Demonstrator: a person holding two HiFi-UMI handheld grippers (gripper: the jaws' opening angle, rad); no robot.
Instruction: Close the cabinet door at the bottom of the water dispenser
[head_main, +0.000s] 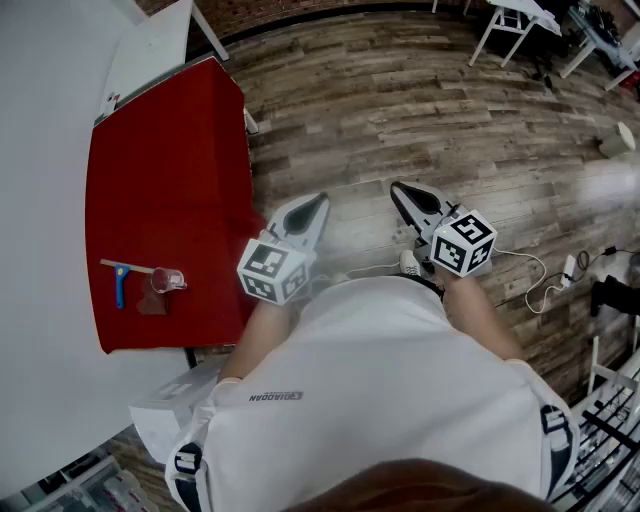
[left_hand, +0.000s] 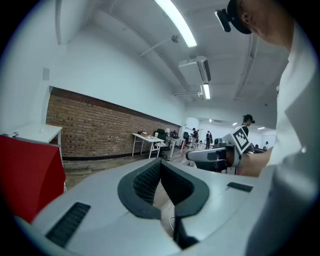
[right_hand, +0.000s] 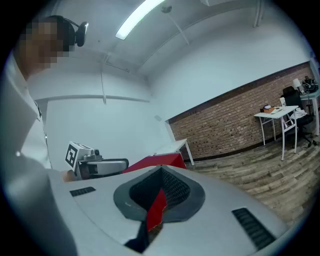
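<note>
No water dispenser or cabinet door shows in any view. I hold both grippers level in front of my body, over the wooden floor. My left gripper (head_main: 321, 201) has its fingertips together and nothing between them; in its own view the tips (left_hand: 159, 162) meet, with floor showing through the gap behind them. My right gripper (head_main: 398, 187) is shut and empty too, and its tips (right_hand: 161, 170) touch. Each gripper shows in the other's view: the right gripper (left_hand: 199, 155) and the left gripper (right_hand: 119, 164).
A red-covered table (head_main: 170, 170) stands at my left, bearing a blue-handled scraper (head_main: 121, 282) and a clear cup (head_main: 168, 280). A white box (head_main: 172, 402) sits by my left hip. A white cable with a plug strip (head_main: 562, 272) lies on the floor at right. White tables (head_main: 515, 18) stand far off.
</note>
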